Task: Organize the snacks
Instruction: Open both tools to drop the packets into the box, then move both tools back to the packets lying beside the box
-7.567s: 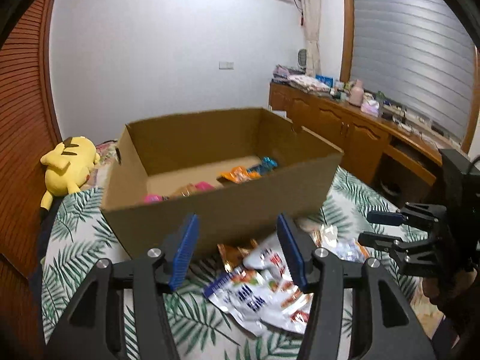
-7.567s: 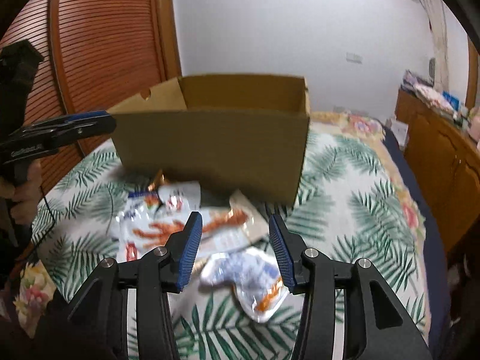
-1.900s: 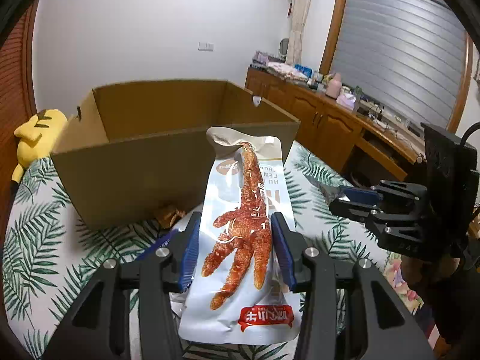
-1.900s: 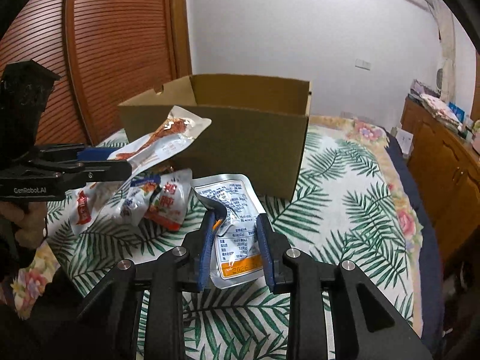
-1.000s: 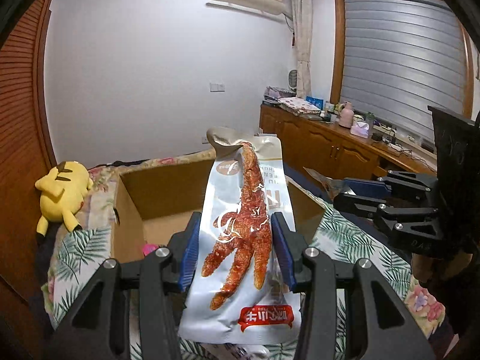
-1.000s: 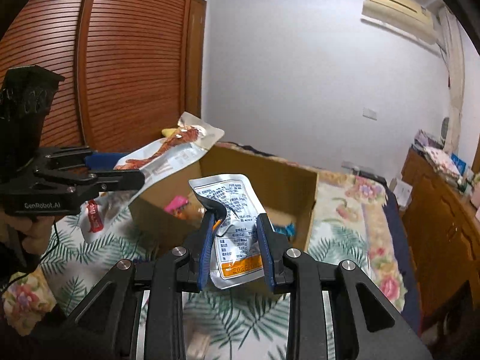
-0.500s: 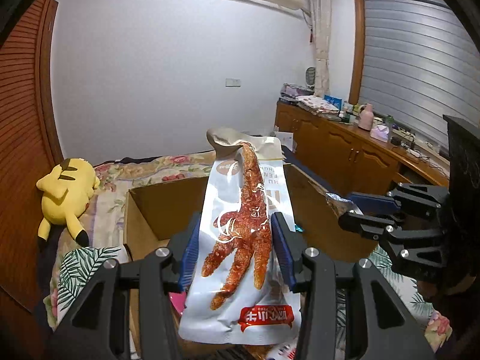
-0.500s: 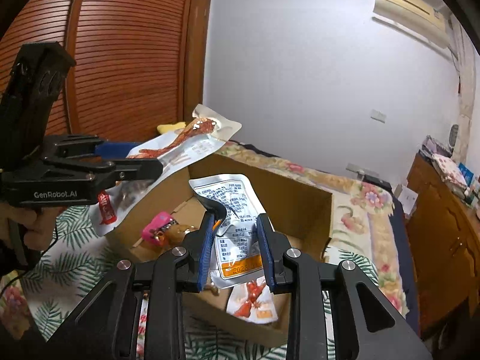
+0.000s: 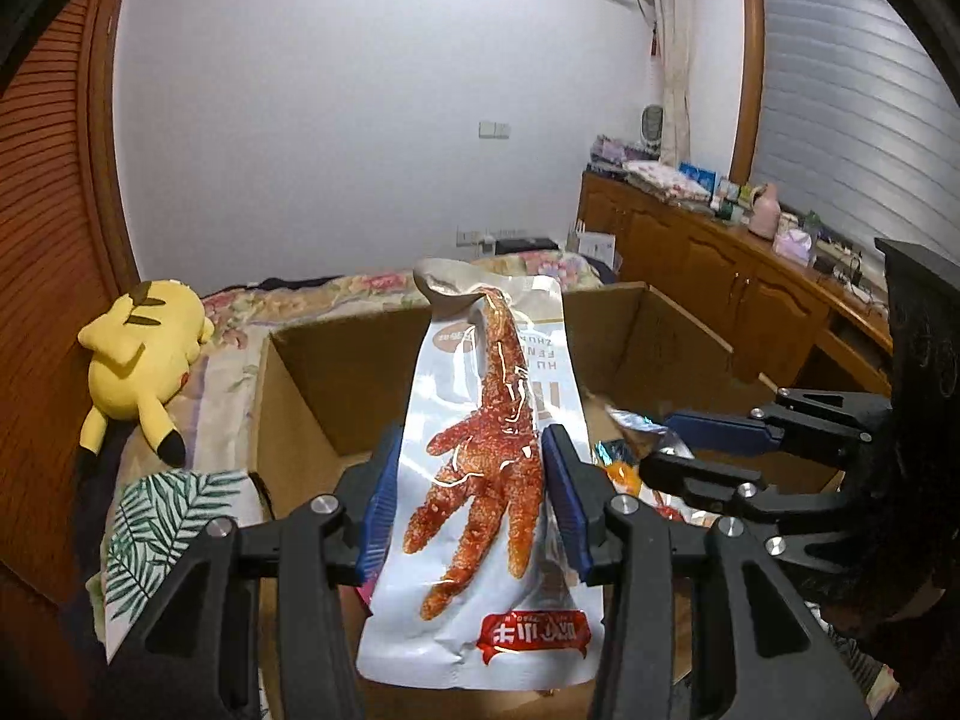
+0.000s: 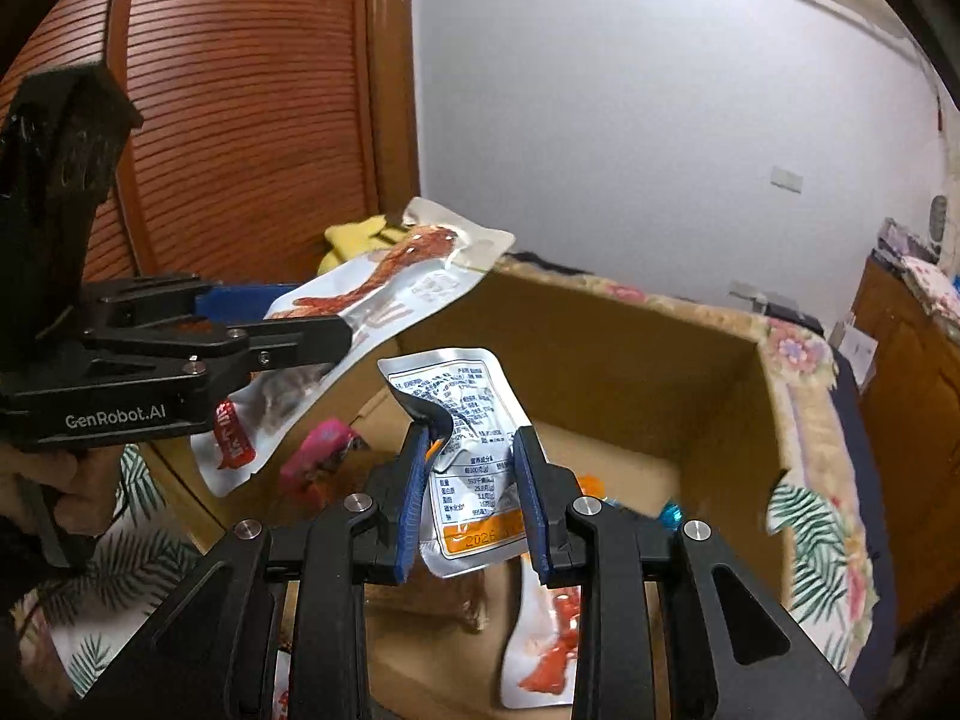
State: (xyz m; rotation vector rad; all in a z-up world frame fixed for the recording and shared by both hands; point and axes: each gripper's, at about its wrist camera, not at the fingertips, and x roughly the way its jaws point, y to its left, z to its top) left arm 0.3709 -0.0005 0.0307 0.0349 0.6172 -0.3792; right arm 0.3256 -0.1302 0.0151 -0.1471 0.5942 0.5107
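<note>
My left gripper (image 9: 474,504) is shut on a white snack packet printed with a red chicken foot (image 9: 486,480) and holds it over the open cardboard box (image 9: 312,384). It also shows in the right wrist view (image 10: 384,288). My right gripper (image 10: 471,492) is shut on a silver snack packet with an orange strip (image 10: 468,450), held above the inside of the box (image 10: 630,360). Several packets lie on the box floor, among them a pink one (image 10: 315,450) and a white one with red print (image 10: 546,648). The right gripper appears at the right of the left wrist view (image 9: 678,444).
The box stands on a bed with a palm-leaf cover (image 9: 162,510). A yellow plush toy (image 9: 138,354) lies at the far left. A wooden cabinet with clutter (image 9: 720,276) runs along the right wall. A slatted wooden door (image 10: 240,120) is on the left.
Both grippers picked packets off the bed, raised them and carried them over the box. In the last half second both moved further over its inside.
</note>
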